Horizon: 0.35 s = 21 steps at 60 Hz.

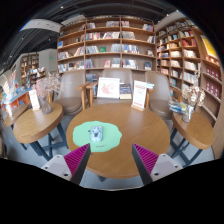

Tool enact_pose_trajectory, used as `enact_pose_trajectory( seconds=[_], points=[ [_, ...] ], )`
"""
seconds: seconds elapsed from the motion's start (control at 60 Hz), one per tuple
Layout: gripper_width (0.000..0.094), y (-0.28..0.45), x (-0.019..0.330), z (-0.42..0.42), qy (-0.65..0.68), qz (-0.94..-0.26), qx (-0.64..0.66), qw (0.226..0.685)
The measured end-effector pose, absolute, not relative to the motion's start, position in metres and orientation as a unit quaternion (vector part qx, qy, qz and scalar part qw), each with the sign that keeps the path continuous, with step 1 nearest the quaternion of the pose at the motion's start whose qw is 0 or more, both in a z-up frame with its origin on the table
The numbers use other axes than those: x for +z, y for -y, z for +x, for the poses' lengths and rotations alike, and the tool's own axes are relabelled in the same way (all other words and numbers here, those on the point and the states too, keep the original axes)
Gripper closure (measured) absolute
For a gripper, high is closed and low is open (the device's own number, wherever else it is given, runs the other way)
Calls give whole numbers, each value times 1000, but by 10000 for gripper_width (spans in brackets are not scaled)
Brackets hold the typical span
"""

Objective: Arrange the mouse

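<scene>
The mouse [96,132] was seen on a green mat [98,137] on the round table [140,135], just ahead of the gripper [112,160]. The jaws were held wide open, with nothing between them. The mouse was judged light, rigid and smooth, so its two long sides should be gripped.

The single view rides on the gripper [111,160], looking forward and slightly down along its two fingers at the bottom of the frame. It sits near the round table [135,125] at centre, facing bookshelves [105,45] across the top.
</scene>
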<state>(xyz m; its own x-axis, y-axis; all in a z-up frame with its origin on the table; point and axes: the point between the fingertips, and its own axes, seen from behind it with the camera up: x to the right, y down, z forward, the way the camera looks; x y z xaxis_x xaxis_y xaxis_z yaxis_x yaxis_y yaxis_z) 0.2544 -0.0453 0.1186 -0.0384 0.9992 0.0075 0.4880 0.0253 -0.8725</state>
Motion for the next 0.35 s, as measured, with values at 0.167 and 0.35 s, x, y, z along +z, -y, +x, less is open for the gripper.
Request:
enact_pose_trajectory(
  seconds=[0.167, 0.35],
  points=[
    [82, 24, 112, 278, 620, -598, 353, 364],
    [83, 16, 104, 287, 627, -595, 345, 367]
  ],
)
